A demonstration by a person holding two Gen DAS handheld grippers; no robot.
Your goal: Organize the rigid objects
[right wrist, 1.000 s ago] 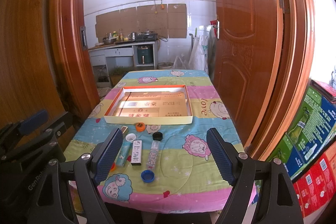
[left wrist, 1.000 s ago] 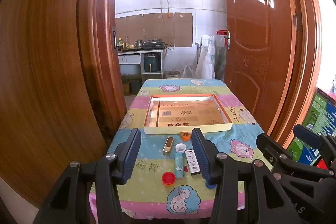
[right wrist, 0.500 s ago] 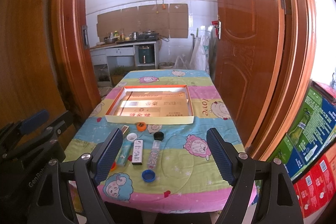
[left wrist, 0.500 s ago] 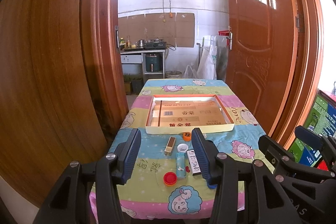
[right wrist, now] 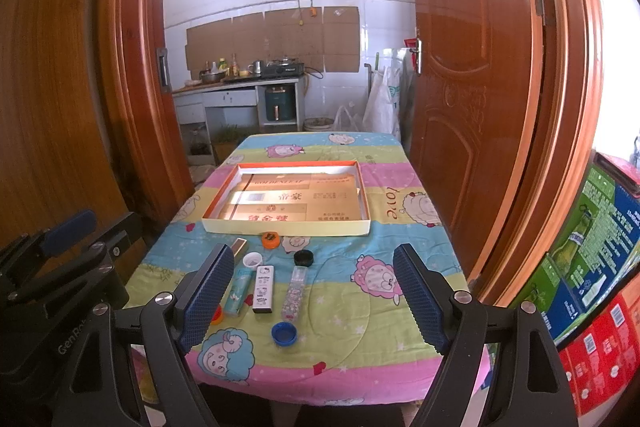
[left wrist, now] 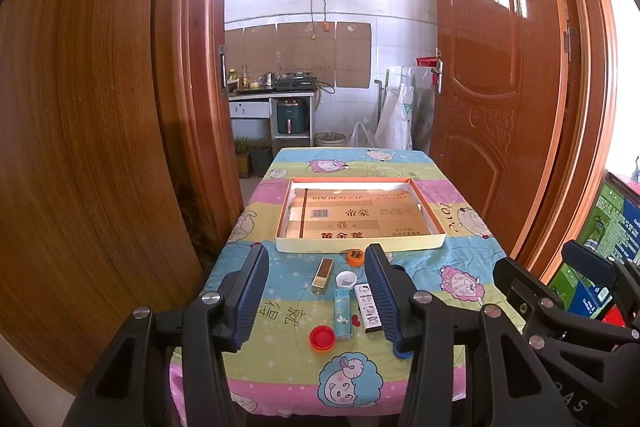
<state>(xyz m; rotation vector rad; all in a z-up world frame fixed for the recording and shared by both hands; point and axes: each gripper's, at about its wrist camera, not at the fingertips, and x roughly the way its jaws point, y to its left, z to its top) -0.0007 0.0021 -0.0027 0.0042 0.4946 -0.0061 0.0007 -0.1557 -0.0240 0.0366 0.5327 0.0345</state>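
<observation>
The small things, a gold lighter [left wrist: 322, 275], a teal one [left wrist: 342, 315], a white one [right wrist: 264, 289] and loose caps, lie in a cluster on the tablecloth just in front of the shallow box tray [left wrist: 360, 247]. Nothing looks sorted yet: the left gripper [left wrist: 316, 293] and right gripper [right wrist: 314, 301] hover above the near edge, fingers spread and empty. Next, I'd guess, one must dip to a single piece and close on it.

Both sets of jaws hang before the near edge of the worktop [right wrist: 400, 311]. Beyond them lies a shallow box [right wrist: 286, 227], a cap [right wrist: 270, 239] just before it. Between the right jaws lie three lighters [right wrist: 264, 288] side by side, another cap [right wrist: 283, 333] nearest, one more [right wrist: 303, 257] farther off.
</observation>
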